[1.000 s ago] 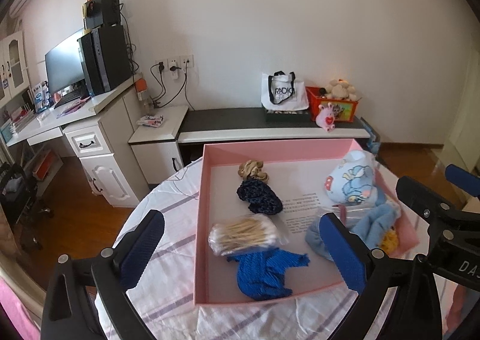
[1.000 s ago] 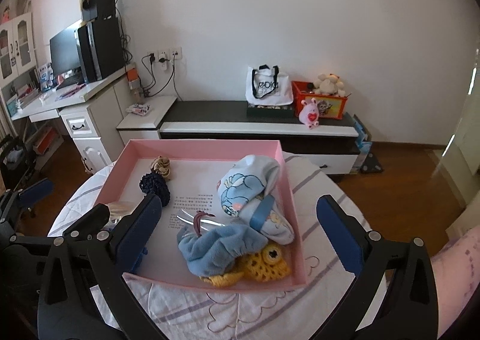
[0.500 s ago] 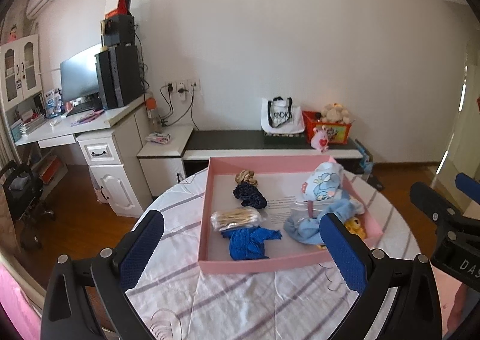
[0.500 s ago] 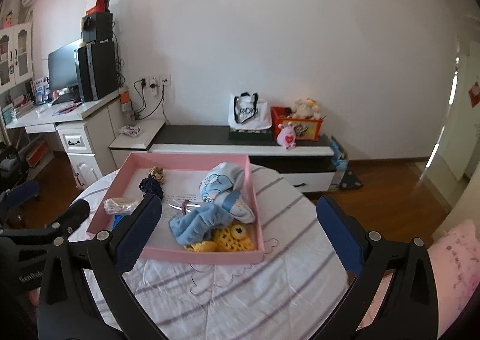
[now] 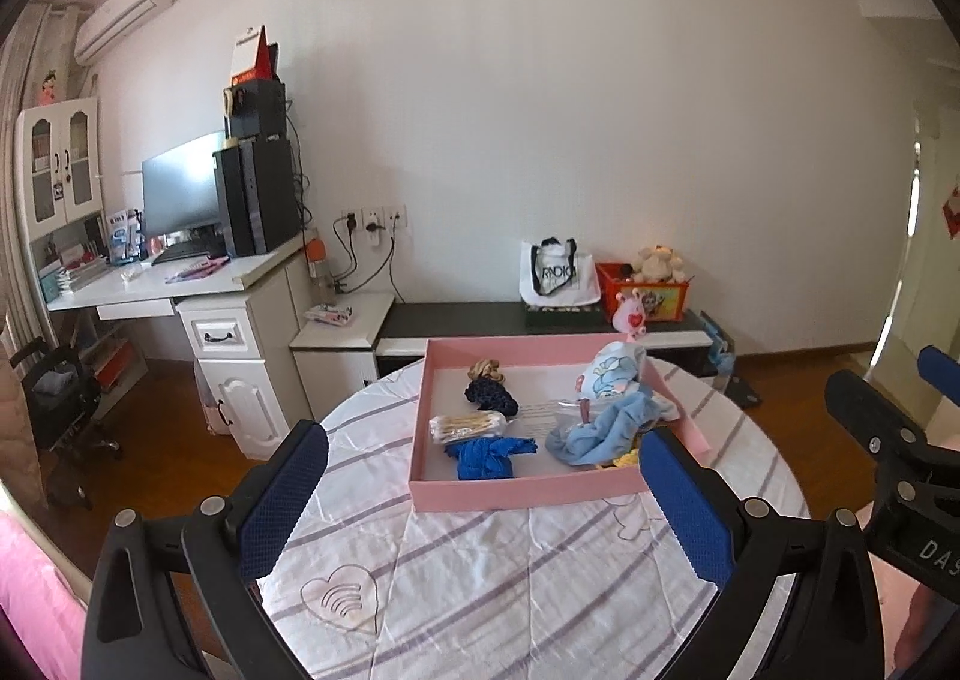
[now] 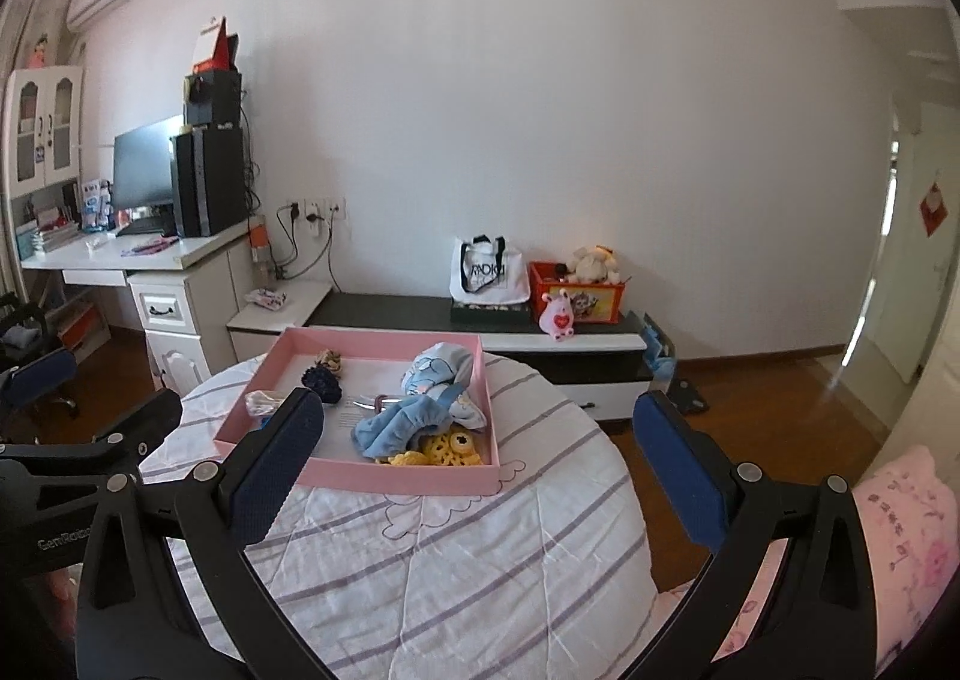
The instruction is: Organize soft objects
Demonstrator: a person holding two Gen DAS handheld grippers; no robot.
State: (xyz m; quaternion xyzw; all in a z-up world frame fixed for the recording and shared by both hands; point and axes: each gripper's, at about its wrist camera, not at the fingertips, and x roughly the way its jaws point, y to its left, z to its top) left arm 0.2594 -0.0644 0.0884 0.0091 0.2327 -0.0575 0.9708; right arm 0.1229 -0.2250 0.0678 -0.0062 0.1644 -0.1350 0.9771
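A pink tray [image 5: 528, 491] [image 6: 396, 481] sits on a round table with a striped white cloth [image 5: 480, 578] [image 6: 456, 554]. Inside lie a blue knitted piece [image 5: 487, 455], a clear bag of cotton swabs [image 5: 467, 424], a dark blue scrunchie [image 5: 491, 395] [image 6: 322, 378], a tan scrunchie [image 5: 487, 368], a light blue cloth [image 5: 606, 428] [image 6: 399, 423], a cartoon-print cloth [image 5: 615, 374] [image 6: 438, 371] and a yellow knitted toy [image 6: 447, 449]. My left gripper [image 5: 480, 506] and right gripper [image 6: 480, 482] both stand open and empty, well back from the tray.
A low black and white cabinet [image 5: 540, 320] behind the table carries a white tote bag [image 5: 555, 275] and a red toy box [image 5: 651, 290]. A white desk [image 5: 198, 284] with a monitor and computer tower stands left. Pink bedding [image 6: 906, 530] lies at the right.
Both grippers have pulled back and up from the tray, which now looks smaller and farther. Both stayed open and empty. The items in the tray have not moved.
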